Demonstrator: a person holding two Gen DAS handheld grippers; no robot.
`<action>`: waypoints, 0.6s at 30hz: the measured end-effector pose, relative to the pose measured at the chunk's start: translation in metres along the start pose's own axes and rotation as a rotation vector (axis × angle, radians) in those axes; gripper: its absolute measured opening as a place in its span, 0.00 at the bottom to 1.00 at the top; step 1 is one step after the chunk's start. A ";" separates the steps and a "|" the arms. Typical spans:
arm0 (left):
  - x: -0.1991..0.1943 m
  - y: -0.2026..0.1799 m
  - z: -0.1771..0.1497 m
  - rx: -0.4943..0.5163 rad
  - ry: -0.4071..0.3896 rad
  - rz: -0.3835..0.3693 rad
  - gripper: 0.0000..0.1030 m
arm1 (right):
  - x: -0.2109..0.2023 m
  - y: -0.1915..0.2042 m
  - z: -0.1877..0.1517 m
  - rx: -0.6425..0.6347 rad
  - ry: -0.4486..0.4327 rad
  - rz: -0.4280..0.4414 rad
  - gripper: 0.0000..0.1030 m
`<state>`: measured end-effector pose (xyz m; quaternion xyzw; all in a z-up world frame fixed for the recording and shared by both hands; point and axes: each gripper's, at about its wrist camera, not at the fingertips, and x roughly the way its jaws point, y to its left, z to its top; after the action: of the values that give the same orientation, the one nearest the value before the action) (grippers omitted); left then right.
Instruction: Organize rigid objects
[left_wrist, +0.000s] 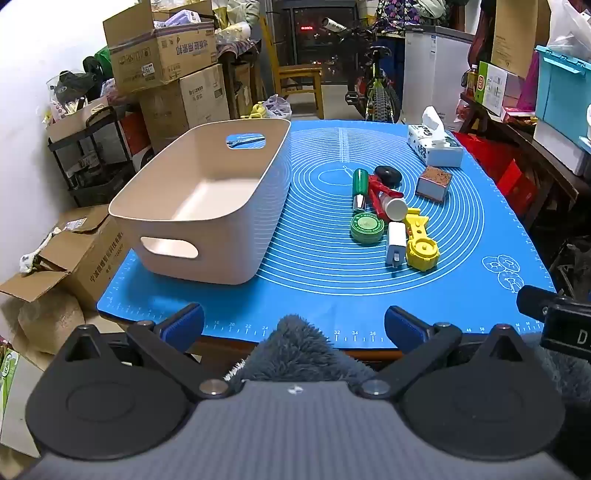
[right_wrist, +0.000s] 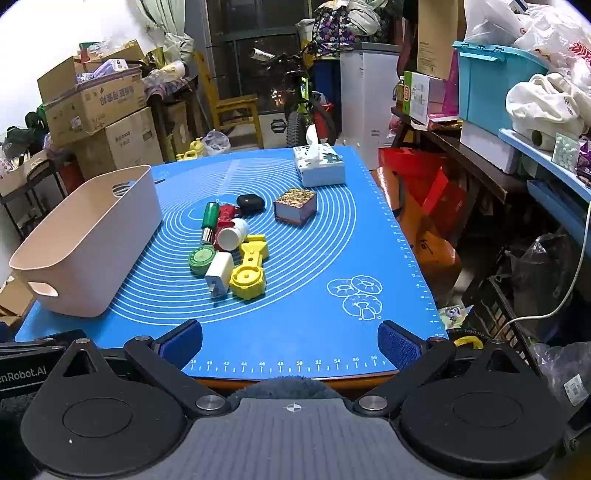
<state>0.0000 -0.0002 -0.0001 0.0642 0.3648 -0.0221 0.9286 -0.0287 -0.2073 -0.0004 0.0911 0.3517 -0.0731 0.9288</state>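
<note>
- The left gripper (left_wrist: 293, 326), black with blue pads, hangs over the near edge of the blue silicone mat (left_wrist: 317, 266), its fingers spread wide apart and holding nothing.
- The right gripper (right_wrist: 290, 341) hangs over the same near edge, further toward the mat's right corner, its fingers likewise wide apart and empty.
- A beige plastic basket with cut-out handles (left_wrist: 207, 206) stands along the mat's left edge; its inside looks bare.
- The rigid objects lie clustered near the mat's middle, right of the basket and apart from it: a green cylinder with a metal tip (left_wrist: 360, 188), a red plastic piece (left_wrist: 378, 192), a black oval case (left_wrist: 388, 175), a white-capped bottle (left_wrist: 395, 206), a round green tin (left_wrist: 367, 227), a white plug adapter (left_wrist: 396, 243) and a yellow plastic tool with a round head (left_wrist: 421, 247).
- A small square box with a patterned top (left_wrist: 433, 182) sits just right of the cluster.
- A tissue box (left_wrist: 434, 144) rests near the mat's far right corner.
</note>
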 end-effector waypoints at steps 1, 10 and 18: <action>0.000 0.000 0.000 -0.002 0.001 -0.002 1.00 | 0.000 0.000 0.000 0.000 0.001 0.000 0.98; 0.000 0.000 0.000 -0.007 0.001 -0.006 1.00 | 0.002 -0.002 0.001 -0.011 0.001 -0.001 0.98; -0.001 0.004 0.002 -0.009 0.002 -0.013 1.00 | -0.002 0.003 0.001 -0.015 -0.007 -0.004 0.98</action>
<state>0.0012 0.0036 0.0024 0.0577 0.3664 -0.0265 0.9283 -0.0288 -0.2047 0.0019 0.0830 0.3489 -0.0728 0.9306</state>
